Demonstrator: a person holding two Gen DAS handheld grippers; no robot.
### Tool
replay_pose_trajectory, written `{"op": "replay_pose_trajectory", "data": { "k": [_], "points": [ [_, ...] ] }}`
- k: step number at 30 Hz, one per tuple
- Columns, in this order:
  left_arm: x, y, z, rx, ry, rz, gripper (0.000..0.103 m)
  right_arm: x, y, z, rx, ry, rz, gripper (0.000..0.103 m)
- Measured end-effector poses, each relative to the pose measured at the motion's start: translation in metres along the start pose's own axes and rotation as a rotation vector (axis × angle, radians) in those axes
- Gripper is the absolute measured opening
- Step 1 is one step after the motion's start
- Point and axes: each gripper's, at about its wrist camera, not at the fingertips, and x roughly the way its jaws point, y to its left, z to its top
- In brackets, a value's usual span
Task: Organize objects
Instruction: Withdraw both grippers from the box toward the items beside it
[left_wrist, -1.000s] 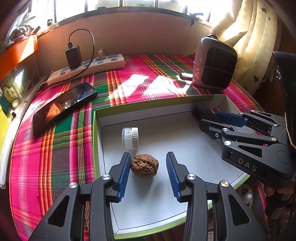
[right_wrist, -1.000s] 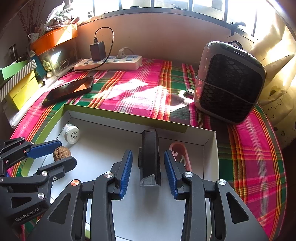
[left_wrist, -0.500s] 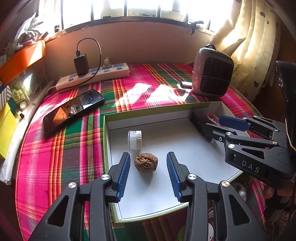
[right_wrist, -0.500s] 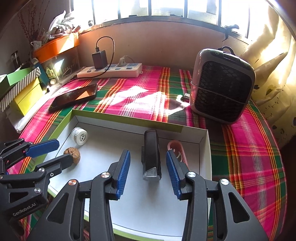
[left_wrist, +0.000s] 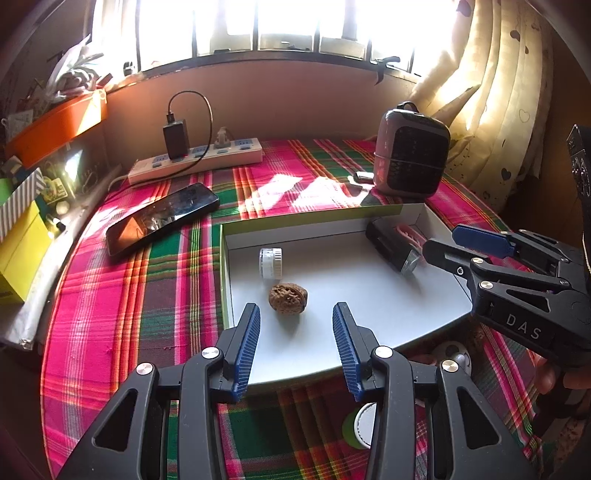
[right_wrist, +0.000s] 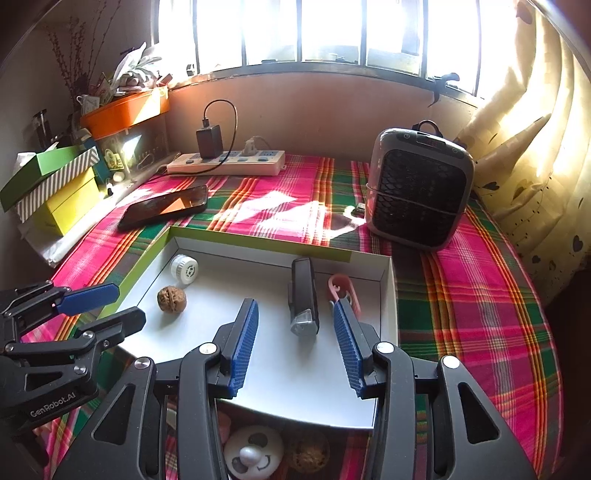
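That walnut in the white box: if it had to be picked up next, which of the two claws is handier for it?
Probably the left gripper. The walnut lies just ahead of its open, empty jaws. The right gripper is lined up with the black device instead, farther from the walnut.

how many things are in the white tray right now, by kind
walnut: 1
small white cap: 1
black bike light: 1
pink clip: 1
total in the tray: 4
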Motion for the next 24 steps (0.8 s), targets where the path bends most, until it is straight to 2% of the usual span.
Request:
{"op": "replay_pose_trajectory", "data": {
  "k": [2,5,6,8,24],
  "points": [
    [-0.005,0.0,-0.003,-0.008,-0.007,0.0,0.039,-0.006,0.001,-0.003,-0.002,-0.007,-0.003,0.044],
    [-0.016,-0.003,-0.008,0.022,-0.06,0.071,0.039,-0.015,0.003,-0.006,-0.005,-0.021,0.0,0.045],
    [-0.018,-0.004,-0.01,0.023,-0.064,0.074,0.039,-0.018,0.003,-0.008,-0.003,-0.024,0.003,0.045],
    [-0.022,-0.001,-0.012,0.003,-0.057,0.037,0.039,-0.023,0.003,-0.011,0.005,-0.026,0.012,0.045],
    [-0.034,0.0,-0.041,-0.052,-0.028,-0.048,0.039,-0.045,0.002,-0.043,0.015,-0.017,0.012,0.045]
  ]
}}
